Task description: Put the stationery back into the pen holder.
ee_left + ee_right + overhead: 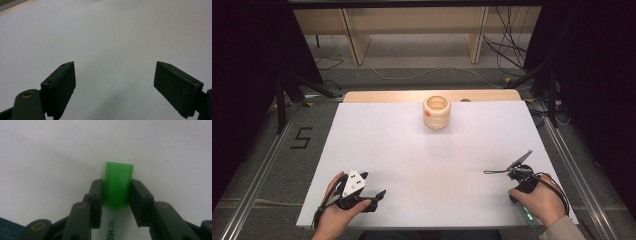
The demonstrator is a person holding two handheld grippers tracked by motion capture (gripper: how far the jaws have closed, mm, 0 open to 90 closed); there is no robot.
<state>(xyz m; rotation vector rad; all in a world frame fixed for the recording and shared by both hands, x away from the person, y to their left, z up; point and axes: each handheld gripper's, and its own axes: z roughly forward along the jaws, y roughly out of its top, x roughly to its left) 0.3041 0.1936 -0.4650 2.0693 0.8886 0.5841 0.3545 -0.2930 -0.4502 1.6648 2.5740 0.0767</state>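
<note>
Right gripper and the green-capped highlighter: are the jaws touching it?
Touching. In the right gripper view, both jaws of the right gripper sit flush against the sides of the highlighter at its green cap, with no gap visible on either side.

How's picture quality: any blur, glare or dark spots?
High view: table evenly lit, black at both sides. Left gripper view: jaws soft, near table sheet shaded. Right gripper view: green cap sharp enough, print on the marker cut off, corners dim.
</note>
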